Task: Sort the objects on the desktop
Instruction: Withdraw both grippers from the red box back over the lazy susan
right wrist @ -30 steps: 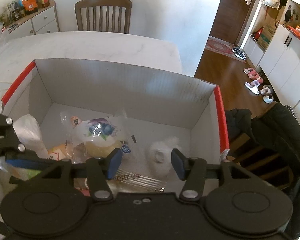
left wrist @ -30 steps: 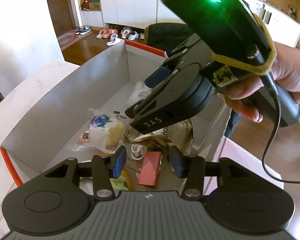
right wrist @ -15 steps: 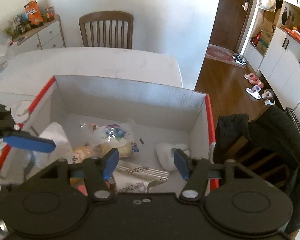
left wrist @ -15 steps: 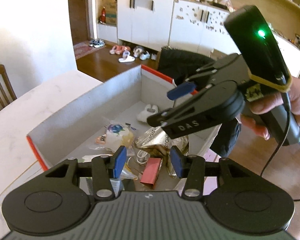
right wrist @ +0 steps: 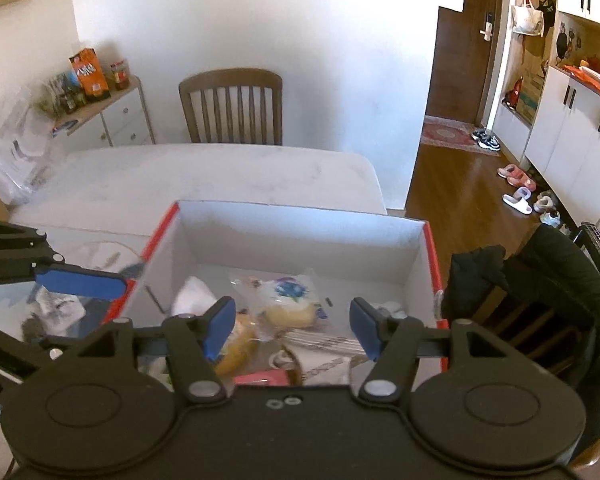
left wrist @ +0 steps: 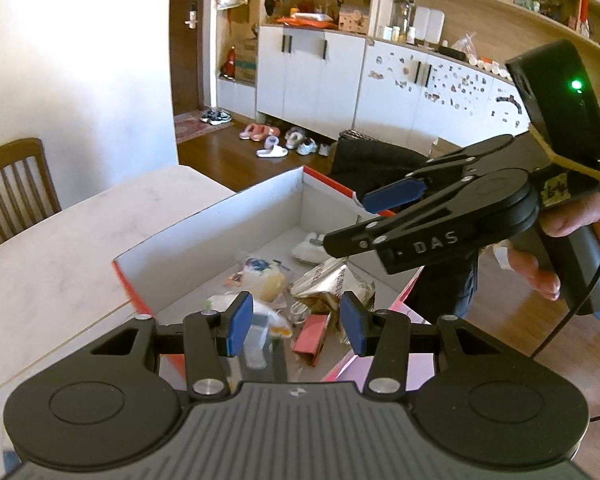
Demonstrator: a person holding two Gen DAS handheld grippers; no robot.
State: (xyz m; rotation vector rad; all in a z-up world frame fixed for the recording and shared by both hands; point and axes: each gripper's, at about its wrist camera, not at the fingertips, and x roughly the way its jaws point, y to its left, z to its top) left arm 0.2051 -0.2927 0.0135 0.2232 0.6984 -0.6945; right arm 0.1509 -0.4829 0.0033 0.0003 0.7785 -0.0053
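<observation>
Grippers hang empty above a white box (right wrist: 300, 236) with red-edged rims that stands on the pale table (right wrist: 204, 176), both tools clear of the pile inside. The left gripper (left wrist: 296, 326) has its blue pads spread with nothing between them; the right gripper (right wrist: 292, 330), held by a hand (left wrist: 560, 248) at the right of the left wrist view, is likewise parted and carries nothing, its jaws having just been opening. Sorting looks well along: already in the box lie a clear packet with a blue-printed bun (right wrist: 288, 300), a crumpled silver foil bag (left wrist: 324, 284), a pink-red carton (left wrist: 310, 334), a white bundle (left wrist: 310, 246) at the far end and a white wrapper (right wrist: 192, 298) near the left wall. What is left appears to lie outside the box at its left, where a clear round dish (right wrist: 100, 252) and some dim, crumpled bits rest on the table; their nature cannot be told. Against the frame of a second ago, both grippers have risen and drawn back from the box: then the right tool's fingers hung low over the contents, whereas now the whole box, the far table edge and the wooden chair (right wrist: 230, 108) beyond it are in sight.
</observation>
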